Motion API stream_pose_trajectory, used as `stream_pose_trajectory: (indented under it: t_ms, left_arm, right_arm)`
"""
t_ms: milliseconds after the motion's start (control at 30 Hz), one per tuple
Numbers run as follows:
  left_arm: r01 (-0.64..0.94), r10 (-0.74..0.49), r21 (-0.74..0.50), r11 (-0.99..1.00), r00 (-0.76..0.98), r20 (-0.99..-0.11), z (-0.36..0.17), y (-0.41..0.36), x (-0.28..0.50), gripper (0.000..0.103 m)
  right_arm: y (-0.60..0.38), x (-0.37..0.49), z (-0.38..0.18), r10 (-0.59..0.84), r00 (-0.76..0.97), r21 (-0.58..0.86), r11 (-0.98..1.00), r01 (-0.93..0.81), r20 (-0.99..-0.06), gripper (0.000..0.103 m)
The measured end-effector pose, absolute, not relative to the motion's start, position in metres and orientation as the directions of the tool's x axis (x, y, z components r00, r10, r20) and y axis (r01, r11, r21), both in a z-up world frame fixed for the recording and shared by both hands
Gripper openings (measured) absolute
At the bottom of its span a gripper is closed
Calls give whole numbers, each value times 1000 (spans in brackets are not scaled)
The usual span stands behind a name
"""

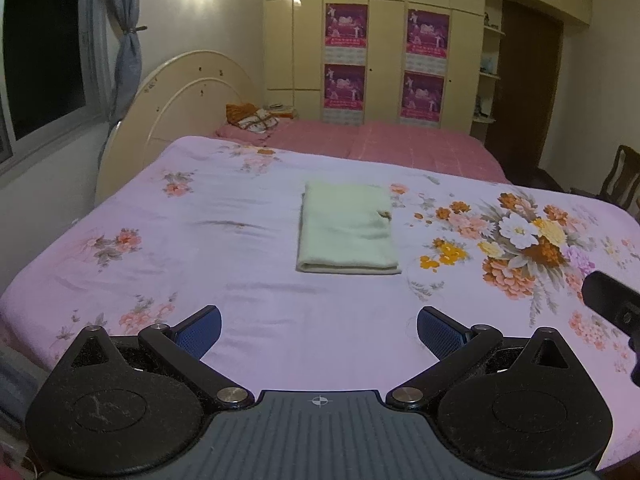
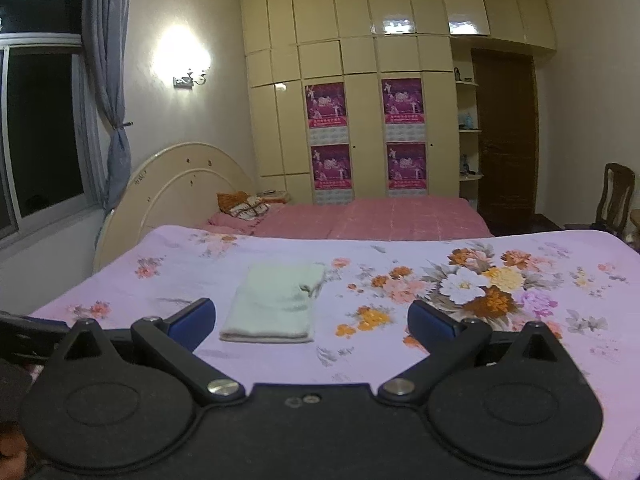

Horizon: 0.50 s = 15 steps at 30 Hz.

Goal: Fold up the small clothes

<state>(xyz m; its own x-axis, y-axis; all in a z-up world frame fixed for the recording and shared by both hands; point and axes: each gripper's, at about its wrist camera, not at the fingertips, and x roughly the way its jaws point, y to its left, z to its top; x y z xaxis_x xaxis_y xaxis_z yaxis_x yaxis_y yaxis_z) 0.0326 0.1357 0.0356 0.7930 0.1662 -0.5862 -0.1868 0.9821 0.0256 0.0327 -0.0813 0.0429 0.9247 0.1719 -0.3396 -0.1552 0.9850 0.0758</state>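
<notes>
Pale green cloth (image 1: 347, 229) lies flat on the floral bedsheet (image 1: 200, 208), mid-bed, already a neat rectangle with layered edges at the near end, so the fold looks finished or close to it. Left gripper (image 1: 319, 334) is spread wide, holding nothing, pulled back at the near edge of the bed, well apart from the cloth. Right gripper (image 2: 311, 326) is likewise spread and empty, low over the sheet with the cloth's near edge showing between its fingers, not touching as far as I can tell. Both probably backed off to leave the fold undisturbed. No containers in view; nothing to stow it in.
</notes>
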Motion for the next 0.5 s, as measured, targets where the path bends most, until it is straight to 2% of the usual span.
stream_pose_trajectory:
  t_ms: [500]
  left_arm:
    - [-205,185,30,978,800,-571,38,136,19,103]
  right_arm:
    - [-83,19,37,156,922,61,988,-144,-354,102]
